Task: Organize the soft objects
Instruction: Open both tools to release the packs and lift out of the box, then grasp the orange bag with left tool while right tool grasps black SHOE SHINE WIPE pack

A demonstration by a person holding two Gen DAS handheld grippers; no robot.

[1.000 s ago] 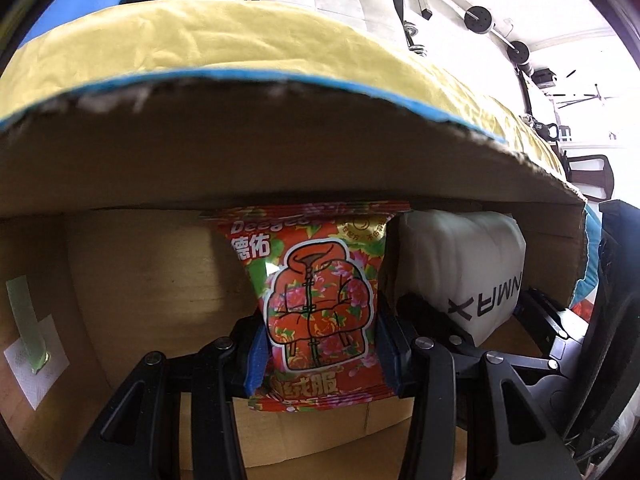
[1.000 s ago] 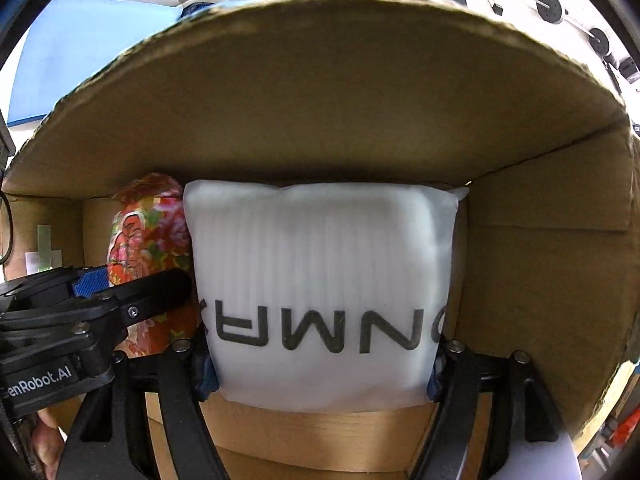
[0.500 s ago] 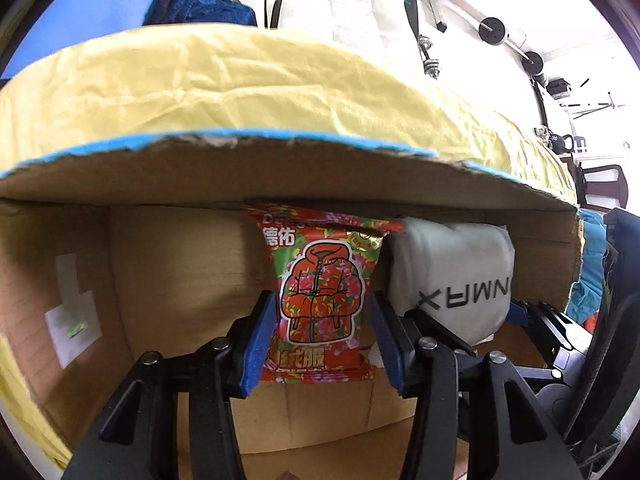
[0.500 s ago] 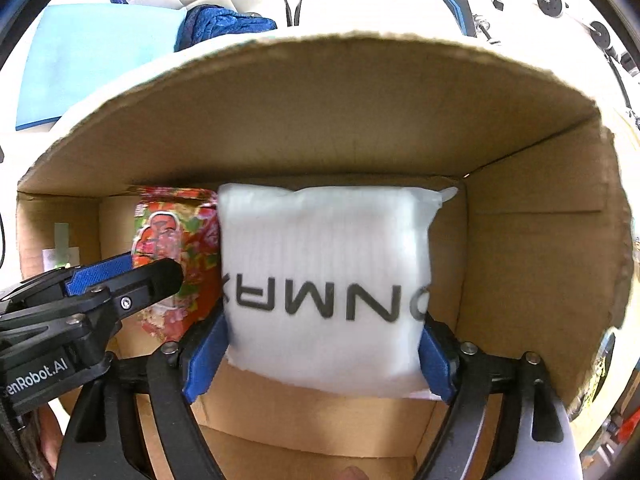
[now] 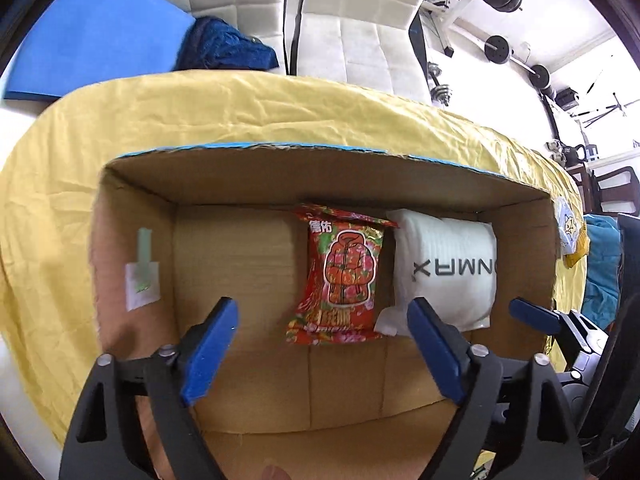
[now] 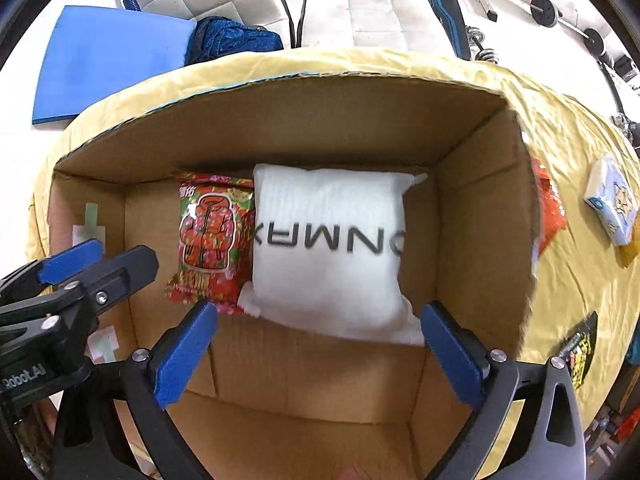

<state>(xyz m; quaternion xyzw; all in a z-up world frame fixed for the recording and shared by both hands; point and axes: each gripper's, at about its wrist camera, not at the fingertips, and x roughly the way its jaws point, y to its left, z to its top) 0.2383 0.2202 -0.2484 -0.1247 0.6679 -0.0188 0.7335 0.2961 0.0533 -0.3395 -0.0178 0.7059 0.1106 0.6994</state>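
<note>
A red flowered packet (image 5: 340,276) and a white padded pack (image 5: 450,270) with black letters lie side by side against the far wall inside a cardboard box (image 5: 320,178). My left gripper (image 5: 324,344) is open and empty, held above the packet's near end. My right gripper (image 6: 320,348) is open and empty above the near edge of the white pack (image 6: 328,248). The red packet (image 6: 212,240) shows to its left in the right wrist view. The left gripper's fingers (image 6: 84,268) show at the left there.
The box (image 6: 484,216) stands on a yellow cloth (image 5: 240,112). Right of the box lie an orange packet (image 6: 550,208), a light blue pack (image 6: 612,204) and a dark packet (image 6: 582,348). A blue mat (image 6: 108,60) and dark blue cloth (image 6: 232,40) lie beyond.
Both grippers opened, let go of the red packet and the white pack, and pulled back up out of the box. Both items stay inside.
</note>
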